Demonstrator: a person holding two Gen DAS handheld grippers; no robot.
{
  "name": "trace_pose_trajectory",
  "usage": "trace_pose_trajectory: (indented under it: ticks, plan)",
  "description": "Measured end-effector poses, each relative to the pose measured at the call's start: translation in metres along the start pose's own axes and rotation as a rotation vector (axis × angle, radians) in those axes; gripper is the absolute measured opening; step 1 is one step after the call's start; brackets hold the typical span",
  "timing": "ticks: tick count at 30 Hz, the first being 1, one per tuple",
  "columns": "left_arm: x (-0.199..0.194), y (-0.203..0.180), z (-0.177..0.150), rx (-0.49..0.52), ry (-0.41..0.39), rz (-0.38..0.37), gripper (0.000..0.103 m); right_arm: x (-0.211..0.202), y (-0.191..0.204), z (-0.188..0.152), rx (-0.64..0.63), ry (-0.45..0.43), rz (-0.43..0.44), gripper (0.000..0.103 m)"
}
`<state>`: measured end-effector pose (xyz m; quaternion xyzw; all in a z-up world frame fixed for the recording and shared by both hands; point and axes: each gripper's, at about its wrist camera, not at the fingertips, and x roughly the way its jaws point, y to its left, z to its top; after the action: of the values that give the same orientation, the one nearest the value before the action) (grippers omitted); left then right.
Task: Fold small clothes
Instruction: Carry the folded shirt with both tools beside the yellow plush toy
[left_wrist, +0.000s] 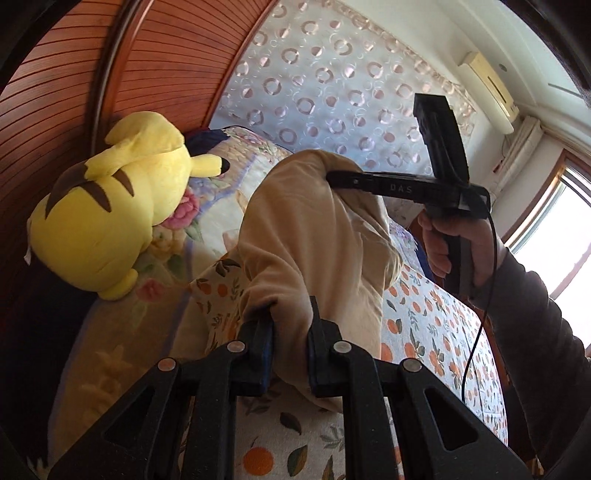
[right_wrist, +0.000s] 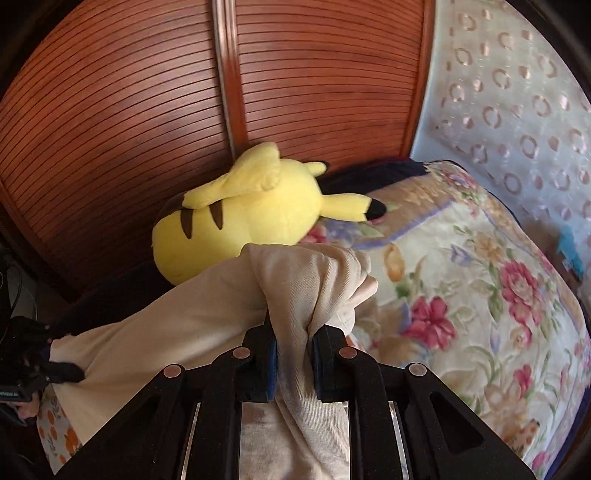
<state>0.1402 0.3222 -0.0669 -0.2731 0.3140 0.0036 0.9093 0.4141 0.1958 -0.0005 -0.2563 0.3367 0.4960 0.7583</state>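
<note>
A beige garment (left_wrist: 306, 240) hangs stretched above the bed between both grippers. In the left wrist view my left gripper (left_wrist: 290, 332) is shut on one bunched end of it. The right gripper (left_wrist: 332, 175) pinches the far end, with a person's hand (left_wrist: 443, 247) on its handle. In the right wrist view my right gripper (right_wrist: 293, 339) is shut on a gathered fold of the same beige garment (right_wrist: 207, 306). The cloth runs left to the left gripper (right_wrist: 72, 371), which clamps its other end. The lower part of the garment is hidden behind the jaws.
A yellow plush toy (left_wrist: 107, 218) lies on a floral blanket (right_wrist: 461, 280) against a slatted wooden panel (right_wrist: 314, 74). An orange-print sheet (left_wrist: 436, 317) covers the bed below. A patterned curtain (left_wrist: 332, 74), an air conditioner (left_wrist: 491, 85) and a bright window (left_wrist: 554, 229) stand beyond.
</note>
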Motion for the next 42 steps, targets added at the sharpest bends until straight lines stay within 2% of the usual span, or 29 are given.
trace_pose_trajectory:
  ticks: [4,5,7,8,10,12,13,16,19,22,27,31,34,36,37,38,39,40,42]
  plan:
    - [0.004,0.009,-0.002,-0.003,0.026,0.034,0.016,0.013,0.004,0.008,-0.030,0.019,0.050,0.016]
    - [0.006,0.011,-0.003,-0.007,0.032,0.033,0.016,0.014,0.002,0.006,-0.023,0.032,0.039,0.017]
    - [0.005,0.011,-0.004,-0.007,0.032,0.031,0.016,0.018,-0.006,0.004,0.020,0.051,0.003,0.030]
    - [0.006,0.011,-0.004,-0.005,0.032,0.034,0.016,0.013,-0.012,-0.001,0.045,0.043,-0.035,0.033]
    - [0.007,0.012,-0.004,-0.004,0.035,0.038,0.016,-0.001,-0.020,-0.012,0.087,0.014,-0.107,0.045]
    - [0.007,0.014,-0.004,-0.004,0.038,0.037,0.016,-0.022,-0.029,-0.031,0.162,-0.033,-0.131,0.059]
    - [0.008,0.014,-0.005,-0.003,0.038,0.039,0.016,-0.033,-0.032,-0.044,0.213,-0.050,-0.139,0.065]
    - [0.007,0.011,-0.007,0.011,0.041,0.045,0.016,-0.052,-0.028,-0.083,0.325,-0.071,-0.087,0.076]
    - [0.006,0.006,-0.008,0.025,0.041,0.049,0.016,-0.045,-0.016,-0.117,0.422,-0.026,-0.021,0.078]
    - [0.005,0.004,-0.009,0.028,0.043,0.043,0.016,-0.031,-0.008,-0.133,0.489,-0.005,0.041,0.078]
    - [0.003,0.003,-0.009,0.037,0.054,0.034,0.016,-0.005,-0.016,-0.133,0.571,-0.043,0.151,0.081]
    - [0.002,0.000,-0.010,0.046,0.057,0.030,0.015,0.016,-0.045,-0.122,0.661,-0.087,0.150,0.082]
    - [0.002,-0.002,-0.012,0.047,0.059,0.022,0.015,0.035,-0.066,-0.122,0.741,-0.082,0.131,0.082]
    - [0.001,-0.004,-0.013,0.047,0.058,0.015,0.015,0.047,-0.064,-0.115,0.768,-0.085,0.156,0.082]
    - [0.000,-0.005,-0.014,0.048,0.057,0.011,0.016,0.052,-0.062,-0.111,0.759,-0.080,0.167,0.076]
    - [-0.001,-0.006,-0.014,0.048,0.055,0.006,0.016,0.056,-0.059,-0.105,0.745,-0.080,0.176,0.067]
    - [-0.002,-0.007,-0.014,0.048,0.052,0.000,0.016,0.059,-0.058,-0.099,0.719,-0.072,0.177,0.036]
    - [-0.004,-0.009,-0.014,0.050,0.050,-0.004,0.016,0.062,-0.055,-0.092,0.685,-0.067,0.176,0.021]
    - [-0.008,-0.011,-0.015,0.043,0.047,-0.017,0.016,0.061,-0.054,-0.077,0.639,-0.109,0.234,0.018]
